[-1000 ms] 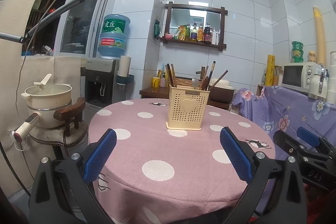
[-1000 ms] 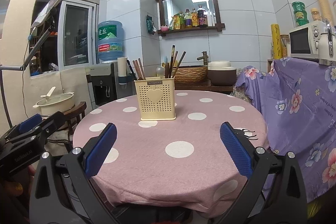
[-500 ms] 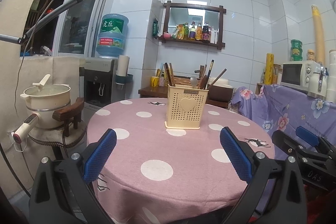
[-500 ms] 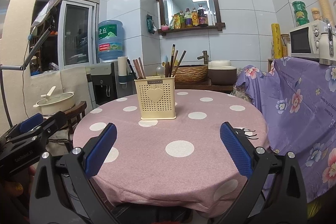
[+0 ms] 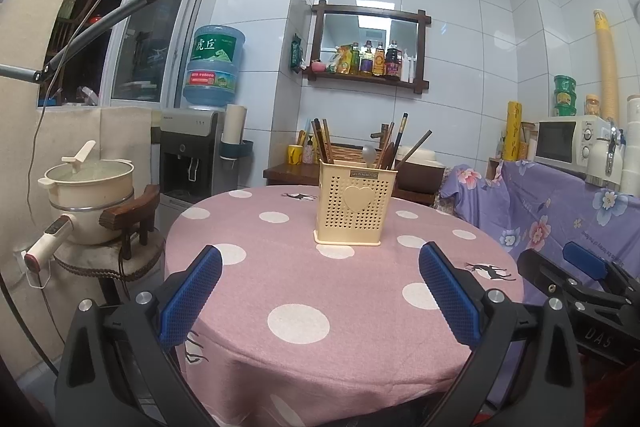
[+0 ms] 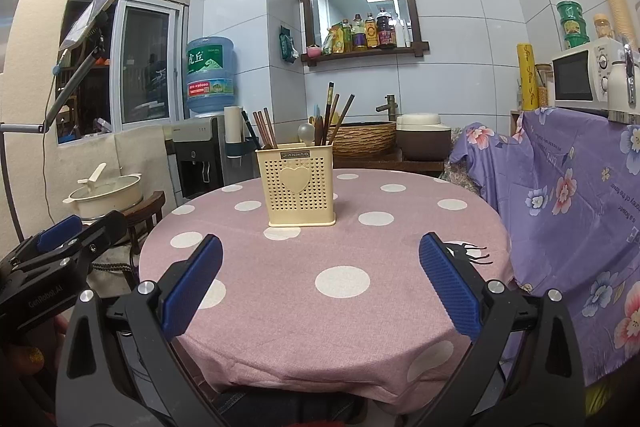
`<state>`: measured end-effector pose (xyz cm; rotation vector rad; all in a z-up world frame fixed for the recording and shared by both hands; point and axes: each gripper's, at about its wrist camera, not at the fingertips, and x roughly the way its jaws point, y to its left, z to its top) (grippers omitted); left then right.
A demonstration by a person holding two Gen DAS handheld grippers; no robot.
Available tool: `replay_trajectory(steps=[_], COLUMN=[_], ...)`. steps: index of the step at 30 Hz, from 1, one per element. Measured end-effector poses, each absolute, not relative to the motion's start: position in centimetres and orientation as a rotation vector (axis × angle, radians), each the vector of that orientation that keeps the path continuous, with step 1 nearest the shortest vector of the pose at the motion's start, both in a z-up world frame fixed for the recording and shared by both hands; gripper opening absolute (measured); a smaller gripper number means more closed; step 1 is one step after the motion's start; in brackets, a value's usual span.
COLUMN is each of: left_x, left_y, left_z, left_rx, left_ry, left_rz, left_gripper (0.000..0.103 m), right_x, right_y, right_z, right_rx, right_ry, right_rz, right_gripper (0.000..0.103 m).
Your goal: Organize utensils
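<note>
We are holding both tongs low at the near edge of the round desk (image 5: pixel 360 307), the one wearing a pink cloth with white dots. The left tongs (image 5: pixel 320 291) are gaping wide with nothing between the blue pads, and the right tongs (image 6: pixel 320 283) are spread just as wide, gripping nothing. The cream utensil holder (image 6: pixel 298 185) is standing upright toward the far side of the desk, well apart from both tongs. Chopsticks (image 6: pixel 264 129) are leaning in its left compartment, more sticks and a spoon (image 6: pixel 307 133) are poking up on the right
</note>
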<state>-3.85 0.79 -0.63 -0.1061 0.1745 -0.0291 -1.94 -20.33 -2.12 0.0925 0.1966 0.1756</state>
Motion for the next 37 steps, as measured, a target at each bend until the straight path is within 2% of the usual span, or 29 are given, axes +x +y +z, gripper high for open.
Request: replay_trajectory(steps=[37], left_x=[-2.7], left_y=[1.2], left_z=[-1.2], left_rx=[-0.142], left_ry=[0.252], left_rz=[-0.021], left_gripper=[0.098], right_x=[-1.9], right_y=[-20.4], right_z=[-2.8], right_rx=[0.096], right_ry=[0.210], right_rz=[0.171], right_gripper=[0.097])
